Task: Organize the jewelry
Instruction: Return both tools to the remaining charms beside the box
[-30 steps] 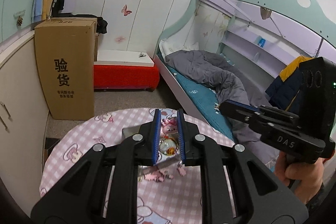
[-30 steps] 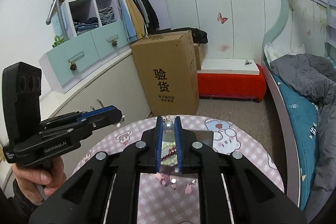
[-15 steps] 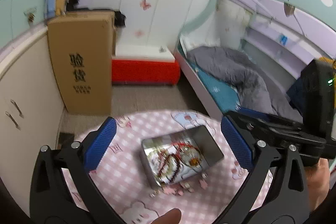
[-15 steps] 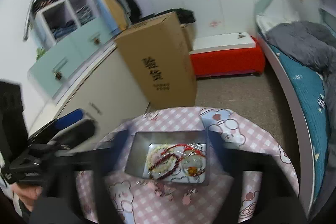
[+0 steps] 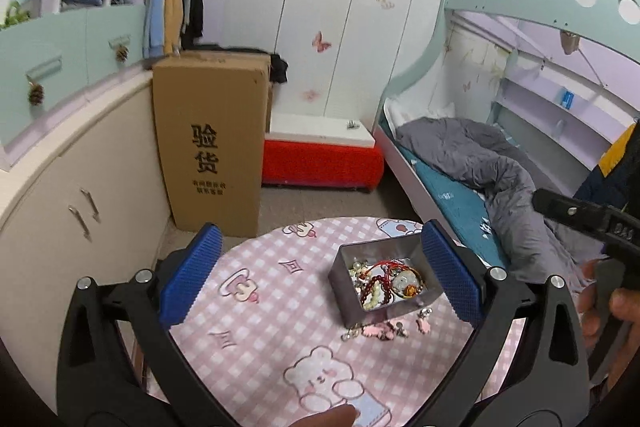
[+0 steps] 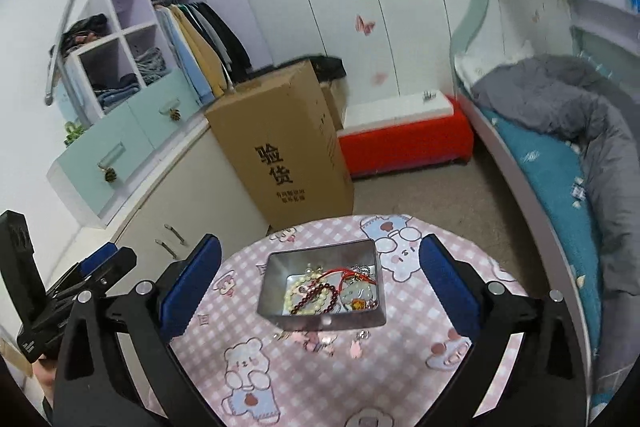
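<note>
Room: bedroom with white wardrobe doors bearing butterfly stickers, a tall brown cardboard box [image 6: 280, 155] printed with black characters, a red fabric bench [image 6: 404, 143] and a bed with a grey quilt [image 5: 472, 155].
Surface: round table under a pink checked cloth with cartoon bears [image 6: 320, 367].
Jewelry tin: your rectangular silver metal tin [image 6: 324, 283] sits open on the cloth, between the two blue pads in the right wrist view.
Contents: a dark red bead bracelet [image 6: 316, 301], pale beads, a red cord and a pale pendant lie tangled inside the tin.
Loose pieces: small pink charms [image 6: 320, 339] lie on the cloth just beside the tin's near wall.
Left gripper [image 5: 320, 277]: spread wide, pinching nothing; the tin stands by its right pad.
Right gripper [image 6: 320, 281]: jaws opening, already wide; the tin lies beyond them, untouched.
</note>
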`<action>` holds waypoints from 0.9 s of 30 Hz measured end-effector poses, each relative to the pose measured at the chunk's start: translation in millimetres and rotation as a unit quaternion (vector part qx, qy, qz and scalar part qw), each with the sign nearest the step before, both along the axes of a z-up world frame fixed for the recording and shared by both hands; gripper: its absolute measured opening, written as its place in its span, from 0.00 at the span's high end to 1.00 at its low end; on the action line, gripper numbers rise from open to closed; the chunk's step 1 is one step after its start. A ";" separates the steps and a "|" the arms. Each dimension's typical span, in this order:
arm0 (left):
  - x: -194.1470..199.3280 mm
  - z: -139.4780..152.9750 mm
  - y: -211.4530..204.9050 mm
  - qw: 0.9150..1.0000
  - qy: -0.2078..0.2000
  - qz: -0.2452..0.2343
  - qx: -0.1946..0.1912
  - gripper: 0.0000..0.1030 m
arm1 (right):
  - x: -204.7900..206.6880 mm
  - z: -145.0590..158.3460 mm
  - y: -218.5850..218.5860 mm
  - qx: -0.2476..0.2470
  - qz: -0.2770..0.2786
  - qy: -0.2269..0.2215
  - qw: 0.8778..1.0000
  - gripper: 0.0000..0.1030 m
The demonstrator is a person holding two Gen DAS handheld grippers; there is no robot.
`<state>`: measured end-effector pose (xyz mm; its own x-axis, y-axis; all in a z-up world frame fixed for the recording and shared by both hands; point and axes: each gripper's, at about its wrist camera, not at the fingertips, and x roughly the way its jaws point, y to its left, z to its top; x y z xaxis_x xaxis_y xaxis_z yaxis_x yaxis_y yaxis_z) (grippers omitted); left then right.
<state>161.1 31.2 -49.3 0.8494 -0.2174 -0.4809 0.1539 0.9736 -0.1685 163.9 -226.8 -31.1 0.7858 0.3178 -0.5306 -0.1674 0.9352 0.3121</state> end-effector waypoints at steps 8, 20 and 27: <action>-61.6 21.9 3.3 0.998 -0.058 0.011 0.019 0.06 | -77.2 28.1 -1.2 -0.026 -0.020 -0.057 0.998 0.08; -94.3 12.2 -13.8 0.996 -0.070 0.010 0.061 0.06 | -101.9 13.5 15.6 -0.083 -0.038 -0.064 0.994 0.08; -76.6 -24.6 -14.8 0.997 -0.034 0.003 0.062 0.06 | -84.4 -18.1 15.3 -0.106 -0.047 -0.030 0.993 0.08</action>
